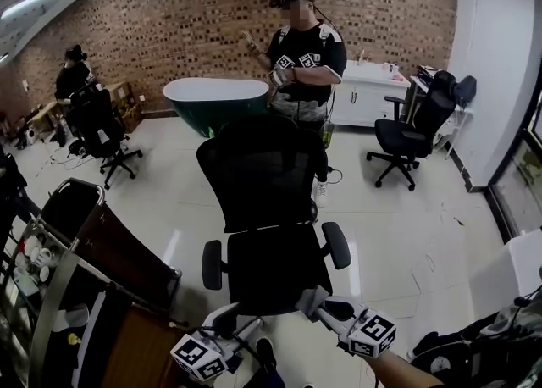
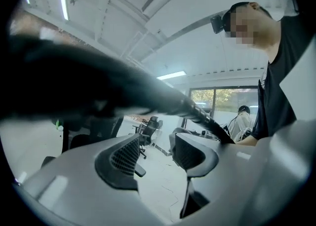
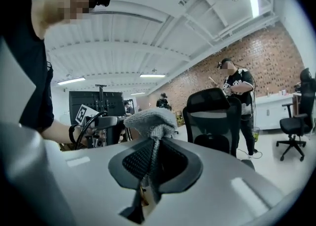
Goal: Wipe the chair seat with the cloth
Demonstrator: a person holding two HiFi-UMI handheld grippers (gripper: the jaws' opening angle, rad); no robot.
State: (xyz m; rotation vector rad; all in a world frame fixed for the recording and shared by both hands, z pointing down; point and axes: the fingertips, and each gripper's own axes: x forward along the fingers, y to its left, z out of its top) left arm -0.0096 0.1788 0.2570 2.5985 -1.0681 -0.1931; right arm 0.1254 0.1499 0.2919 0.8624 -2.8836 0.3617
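A black mesh office chair stands in front of me, its seat just beyond both grippers. My right gripper is shut on a grey cloth at the seat's near right corner. In the right gripper view the cloth bunches up above the closed jaws of the right gripper, with the chair behind it. My left gripper hovers at the seat's near left corner. In its own view the left gripper is open and holds nothing; a dark blurred bar crosses the top.
A person stands behind the chair beside a green and white tub. Other office chairs stand at right and left. A metal cart sits close on my left. A white cabinet lines the brick wall.
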